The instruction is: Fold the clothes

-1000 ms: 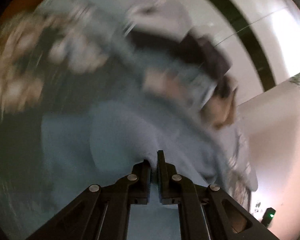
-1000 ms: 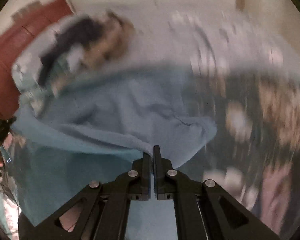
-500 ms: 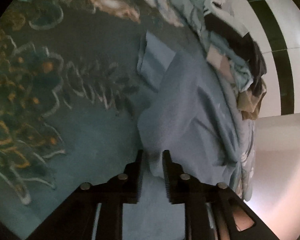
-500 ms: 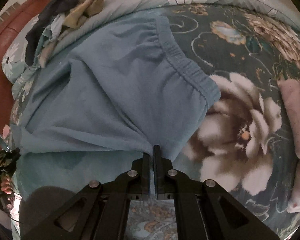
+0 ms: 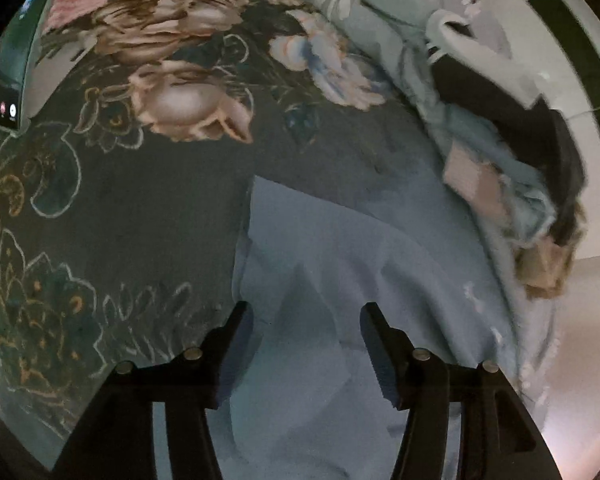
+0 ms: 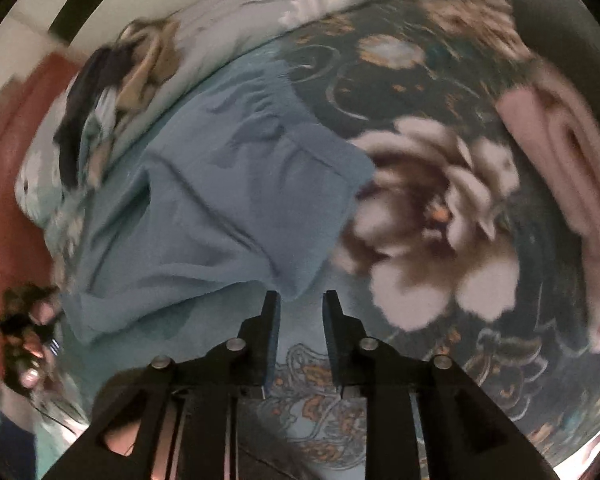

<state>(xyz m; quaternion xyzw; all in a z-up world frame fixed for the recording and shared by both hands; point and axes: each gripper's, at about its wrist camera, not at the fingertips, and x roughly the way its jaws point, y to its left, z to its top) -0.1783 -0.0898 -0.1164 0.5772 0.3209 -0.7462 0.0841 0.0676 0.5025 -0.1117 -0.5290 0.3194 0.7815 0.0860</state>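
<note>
Those blue shorts [image 6: 228, 208] are lying flat on the bed [image 5: 140, 208], soft and floppy, so grab them by the hems or waistband. Your left gripper [image 5: 306, 320] and right gripper [image 6: 300, 300] are both opening, fingers clear of the cloth.

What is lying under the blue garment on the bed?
The blue garment lies on the dark floral bedspread, which shows all around its right edge. Its far side reaches the pale floral bedding. Whatever is beneath its middle is covered by the cloth.
</note>
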